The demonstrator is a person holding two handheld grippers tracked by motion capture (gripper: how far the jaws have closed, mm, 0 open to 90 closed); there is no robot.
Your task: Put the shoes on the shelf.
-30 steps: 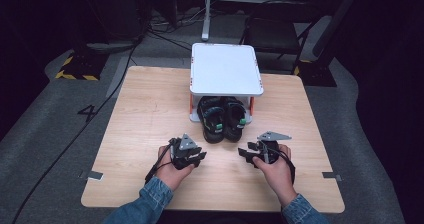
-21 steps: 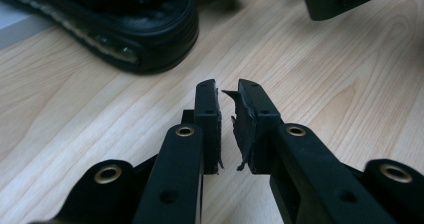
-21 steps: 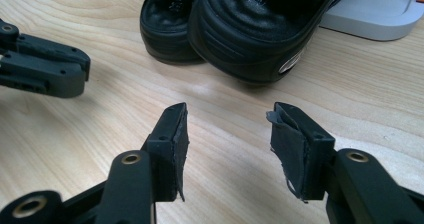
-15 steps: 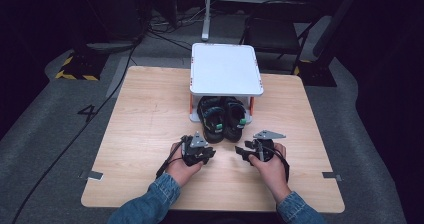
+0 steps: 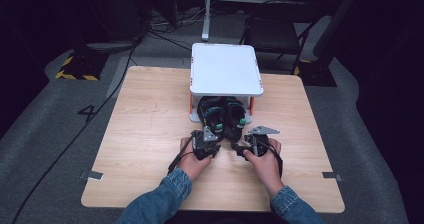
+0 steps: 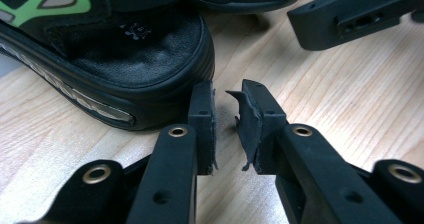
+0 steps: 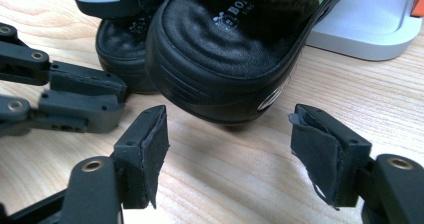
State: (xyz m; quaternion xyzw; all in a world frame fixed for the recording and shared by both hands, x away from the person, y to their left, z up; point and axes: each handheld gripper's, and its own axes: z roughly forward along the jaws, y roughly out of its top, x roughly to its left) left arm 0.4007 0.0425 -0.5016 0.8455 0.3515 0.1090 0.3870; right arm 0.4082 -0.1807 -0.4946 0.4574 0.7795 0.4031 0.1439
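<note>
Two black sandals with green trim lie under a small white stand (image 5: pixel 226 69), heels toward me. My left gripper (image 5: pixel 209 135) sits at the heel of the left sandal (image 5: pixel 212 115). In the left gripper view its jaws (image 6: pixel 226 91) are shut with nothing between them, just right of that heel (image 6: pixel 125 69). My right gripper (image 5: pixel 241 147) faces the right sandal (image 5: pixel 234 121). Its jaws (image 7: pixel 227 115) have just been opening and stand wide, with the heel (image 7: pixel 230 49) just ahead of them and nothing between the pads.
The stand has orange legs and a white base plate (image 7: pixel 370 29) on the wooden table (image 5: pixel 150 114). The two grippers are close together; the left gripper (image 7: pixel 75 99) lies beside the right one's left jaw. A chair (image 5: pixel 275 29) stands behind the table.
Both hands have moved forward to the sandal heels, the left one also to the right. The grippers now sit closer together.
</note>
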